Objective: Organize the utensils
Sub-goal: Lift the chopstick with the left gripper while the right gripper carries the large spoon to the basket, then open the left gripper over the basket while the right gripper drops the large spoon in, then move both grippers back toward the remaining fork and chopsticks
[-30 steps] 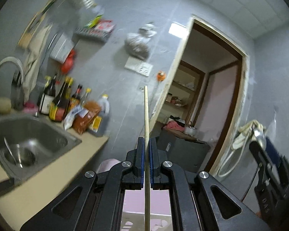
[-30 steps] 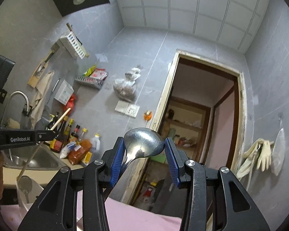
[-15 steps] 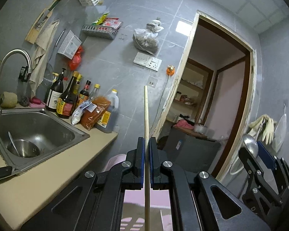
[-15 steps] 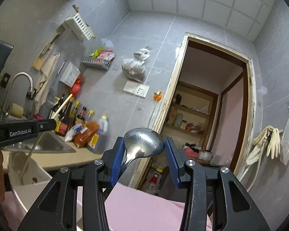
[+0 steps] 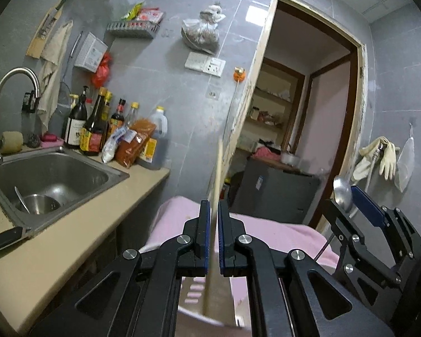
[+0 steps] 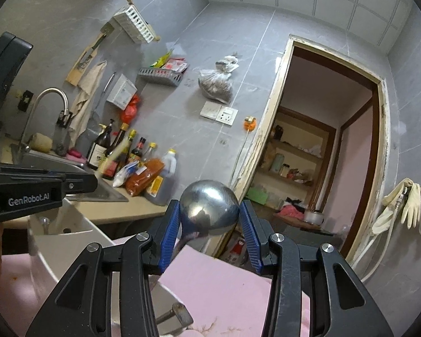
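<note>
My left gripper [image 5: 214,210] is shut on a pale wooden chopstick [image 5: 218,163] that stands nearly upright, leaning a little right at the top. Its lower end reaches down to a white slotted utensil holder [image 5: 195,290] on the pink cloth [image 5: 269,230]. My right gripper [image 6: 209,203] is shut on the round bowl of a metal spoon [image 6: 207,217], whose handle runs down behind the fingers. In the right wrist view the white holder [image 6: 67,233] sits low on the left with a small utensil inside. The left gripper's black body [image 6: 42,189] hangs above the holder.
A beige counter [image 5: 70,241] carries a steel sink [image 5: 78,168] with a bowl in it, a curved tap [image 5: 16,75] and several sauce bottles [image 5: 95,129]. A doorway [image 5: 300,129] opens straight ahead. Gloves [image 5: 379,157] hang on the right wall. Another metal utensil [image 6: 179,316] lies on the pink cloth.
Both grippers have sunk, so the counter, pink cloth and white holder now fill more of each view. The chopstick leans slightly more. The spoon's bowl looks rounder and fuller between the pads.
</note>
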The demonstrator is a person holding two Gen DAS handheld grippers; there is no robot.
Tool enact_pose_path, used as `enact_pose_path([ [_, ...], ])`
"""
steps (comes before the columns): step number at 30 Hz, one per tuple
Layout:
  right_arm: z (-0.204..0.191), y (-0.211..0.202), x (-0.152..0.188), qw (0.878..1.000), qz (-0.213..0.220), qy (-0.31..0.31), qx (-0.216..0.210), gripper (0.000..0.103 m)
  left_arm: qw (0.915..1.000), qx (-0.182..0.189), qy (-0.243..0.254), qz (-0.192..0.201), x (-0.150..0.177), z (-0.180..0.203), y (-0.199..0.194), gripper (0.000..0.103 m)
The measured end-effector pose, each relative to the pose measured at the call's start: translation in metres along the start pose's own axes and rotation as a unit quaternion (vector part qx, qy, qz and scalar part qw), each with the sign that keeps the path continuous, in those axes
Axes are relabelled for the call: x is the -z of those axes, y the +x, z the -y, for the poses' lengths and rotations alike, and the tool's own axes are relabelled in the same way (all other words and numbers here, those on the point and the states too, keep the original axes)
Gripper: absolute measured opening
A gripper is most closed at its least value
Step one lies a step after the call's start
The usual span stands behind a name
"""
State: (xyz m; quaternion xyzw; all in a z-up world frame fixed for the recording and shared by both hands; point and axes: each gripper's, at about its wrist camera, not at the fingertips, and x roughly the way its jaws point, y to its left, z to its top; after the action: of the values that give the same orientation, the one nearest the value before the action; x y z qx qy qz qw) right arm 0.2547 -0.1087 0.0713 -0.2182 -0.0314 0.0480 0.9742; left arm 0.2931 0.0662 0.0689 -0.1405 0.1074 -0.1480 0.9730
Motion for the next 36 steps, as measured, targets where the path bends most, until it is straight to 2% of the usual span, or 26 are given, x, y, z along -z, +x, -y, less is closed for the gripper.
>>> enact_pose_path([
  [5, 0.011, -0.007, -0.004, 0.999, -0.007, 0.027, -0.016, 0.041, 0.9998, 0.011, -0.001, -0.016, 0.001, 0.001, -0.006, 0.015],
  [7, 0.018, -0.010, -0.007, 0.999, -0.008, 0.044, -0.022, 0.044, 0.9997, 0.014, -0.006, -0.016, 0.000, 0.002, -0.011, 0.023],
  [11, 0.032, -0.022, -0.014, 0.997, -0.005, 0.070, -0.024, 0.052, 0.9997, 0.019, -0.008, -0.015, -0.004, 0.007, -0.020, 0.032],
  [14, 0.043, -0.033, -0.017, 0.997, 0.000, 0.082, -0.015, 0.061, 0.9999, 0.008, 0.000, -0.011, -0.010, 0.017, -0.027, 0.046],
  [16, 0.055, -0.043, -0.020, 0.996, 0.005, 0.090, -0.004, 0.076, 0.9999, -0.003, 0.013, -0.009, -0.012, 0.027, -0.032, 0.061],
  [17, 0.060, -0.048, -0.020, 0.996, 0.008, 0.093, 0.002, 0.078, 0.9998, -0.007, 0.020, -0.007, -0.013, 0.033, -0.034, 0.065],
  [20, 0.078, -0.063, -0.020, 0.995, 0.015, 0.100, 0.025, 0.087, 0.9993, -0.008, 0.036, 0.005, -0.014, 0.049, -0.042, 0.081],
  [22, 0.090, -0.074, -0.019, 0.993, 0.018, 0.105, 0.040, 0.098, 0.9989, -0.005, 0.044, 0.015, -0.014, 0.060, -0.047, 0.095],
  [24, 0.102, -0.085, -0.016, 0.992, 0.023, 0.109, 0.056, 0.103, 0.9983, -0.001, 0.050, 0.028, -0.013, 0.068, -0.052, 0.099],
  [27, 0.117, -0.101, -0.011, 0.991, 0.024, 0.107, 0.073, 0.103, 0.9970, 0.015, 0.065, 0.040, -0.010, 0.084, -0.059, 0.101],
  [31, 0.132, -0.120, 0.000, 0.991, 0.016, 0.102, 0.084, 0.103, 0.9948, 0.043, 0.085, 0.037, -0.002, 0.105, -0.063, 0.101],
  [36, 0.144, -0.139, 0.014, 0.991, 0.001, 0.091, 0.097, 0.103, 0.9907, 0.076, 0.112, 0.014, 0.019, 0.130, -0.060, 0.101],
])
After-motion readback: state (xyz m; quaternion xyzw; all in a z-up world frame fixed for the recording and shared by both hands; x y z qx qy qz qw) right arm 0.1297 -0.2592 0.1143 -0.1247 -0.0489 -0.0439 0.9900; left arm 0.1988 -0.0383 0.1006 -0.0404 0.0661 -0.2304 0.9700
